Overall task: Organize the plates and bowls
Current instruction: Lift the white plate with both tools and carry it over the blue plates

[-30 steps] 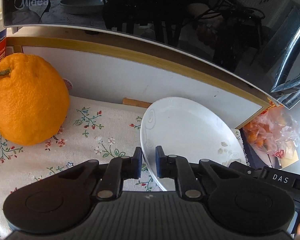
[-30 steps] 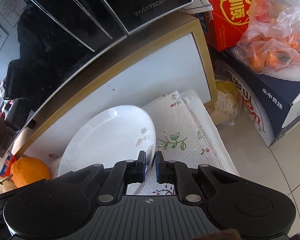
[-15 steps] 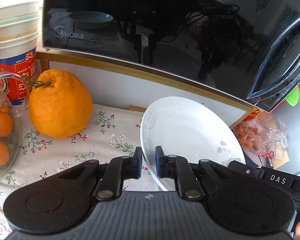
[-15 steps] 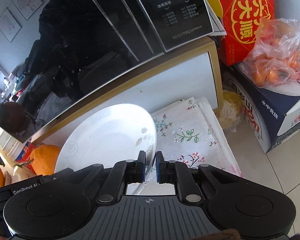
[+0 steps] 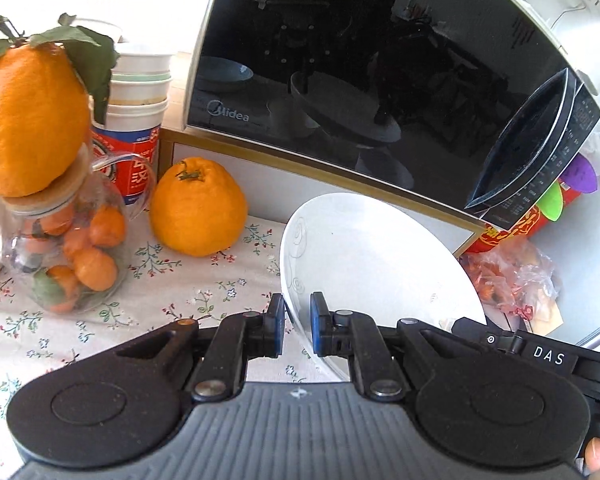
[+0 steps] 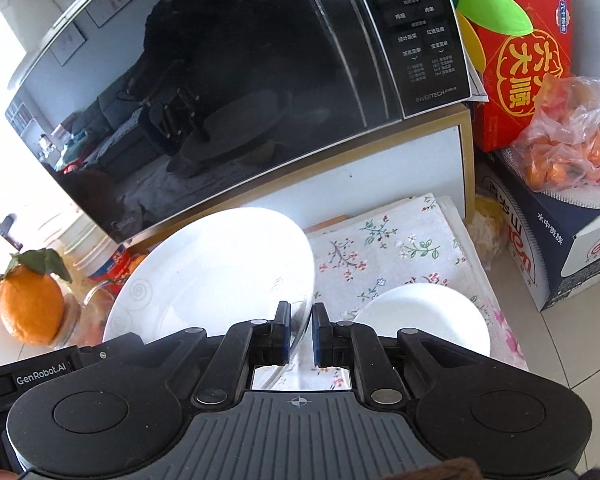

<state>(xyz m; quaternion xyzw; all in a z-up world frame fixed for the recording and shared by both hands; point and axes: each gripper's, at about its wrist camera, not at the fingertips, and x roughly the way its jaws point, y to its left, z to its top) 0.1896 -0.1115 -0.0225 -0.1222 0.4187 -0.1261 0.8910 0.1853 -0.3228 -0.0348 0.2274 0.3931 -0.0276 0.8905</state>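
While both of my tools share one load, I see the left hand-held gripper pinching the left rim of the white plate, and the right hand-held gripper clamped on the opposite rim of that same plate, so the plate spans the gap between them, tilted and lifted off the floral cloth on the surface. Just right of my right hand-held gripper a white bowl sits on the cloth. Ahead of both stands the black Midea microwave. Left and ahead of my left hand-held gripper a large orange rests on the cloth; farther left is a glass jar of small oranges with another large orange on its lid, and stacked paper cups behind.
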